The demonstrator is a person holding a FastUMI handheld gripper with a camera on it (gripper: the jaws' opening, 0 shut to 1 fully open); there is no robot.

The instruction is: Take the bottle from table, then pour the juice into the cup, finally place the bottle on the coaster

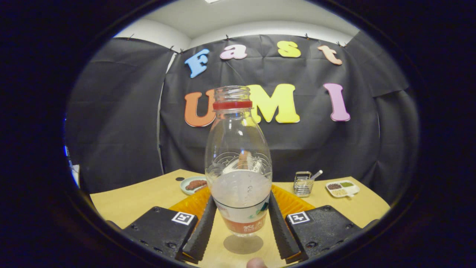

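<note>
The gripper (pixel 241 219) pinches a clear plastic bottle (pixel 238 163) with a red neck ring, upright above the tabletop (pixel 141 197), part full of pale juice.

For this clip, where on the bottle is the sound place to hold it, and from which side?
Grip the bottle on its lower, straight-walled labelled section, coming in level from the near side with a finger on either flank. That is how the tongs sit now, both fingers pressed on it. Above, the body bulges and then narrows to the open neck, so fingers there would likely slip.
</note>
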